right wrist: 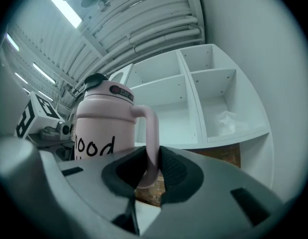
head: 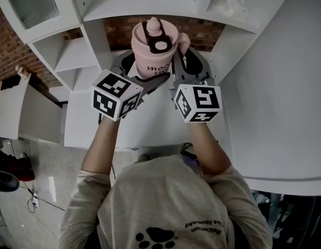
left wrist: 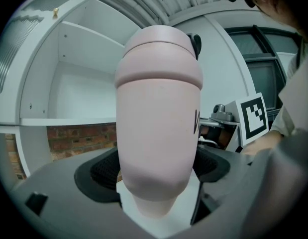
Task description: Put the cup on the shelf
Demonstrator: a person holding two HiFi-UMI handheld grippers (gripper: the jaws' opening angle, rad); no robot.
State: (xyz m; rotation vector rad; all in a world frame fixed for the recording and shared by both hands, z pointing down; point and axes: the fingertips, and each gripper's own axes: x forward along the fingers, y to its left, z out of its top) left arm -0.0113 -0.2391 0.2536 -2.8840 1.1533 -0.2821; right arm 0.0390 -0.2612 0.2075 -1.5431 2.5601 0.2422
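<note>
A pink lidded cup [head: 155, 51] with black lettering and a side handle is held upright in the air in front of the white shelf unit [head: 150, 1]. My left gripper [head: 142, 77] is shut on the cup's body [left wrist: 158, 118], with a pad on each side of its lower part. My right gripper [head: 181, 61] is shut on the cup's handle [right wrist: 152, 143], which is pinched between its black pads. The cup [right wrist: 106, 121] stands just below the open shelf compartments [right wrist: 193, 98].
The shelf unit has several open white compartments; one at the upper right holds a crumpled clear wrapper [right wrist: 227, 119]. A brick wall [head: 124, 30] shows behind the lower shelf [left wrist: 69, 121]. A white counter [head: 284, 102] runs along the right. Cables lie on the floor [head: 36, 198].
</note>
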